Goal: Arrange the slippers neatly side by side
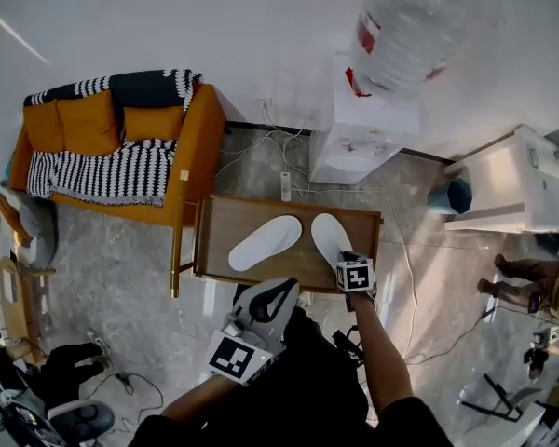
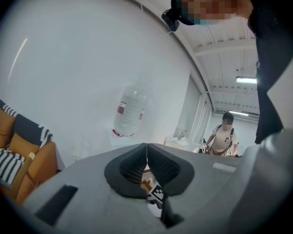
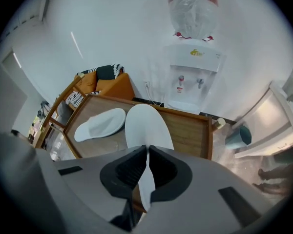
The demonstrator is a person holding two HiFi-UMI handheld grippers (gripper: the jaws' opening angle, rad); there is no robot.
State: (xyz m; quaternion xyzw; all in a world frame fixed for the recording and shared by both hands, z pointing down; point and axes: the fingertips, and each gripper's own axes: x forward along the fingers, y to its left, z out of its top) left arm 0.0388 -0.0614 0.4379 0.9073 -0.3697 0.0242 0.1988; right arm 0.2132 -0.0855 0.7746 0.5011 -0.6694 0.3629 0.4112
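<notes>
My right gripper (image 3: 147,149) has its jaws clamped on the heel edge of a flat white fabric slipper (image 3: 145,126) that runs straight ahead of them, while my left gripper (image 2: 147,146) is pinched together on nothing, so I judge the pairing barely begun. The other white slipper (image 3: 100,124) lies ahead-left of the right jaws, skewed; the brown wooden table (image 3: 193,135) leaves bare board to their right before its raised rim

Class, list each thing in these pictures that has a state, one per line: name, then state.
right gripper: shut on the right slipper's near end.
right slipper: gripped, not parallel to its partner.
left slipper: lying free on the table.
left gripper: shut, empty, away from the slippers.
</notes>
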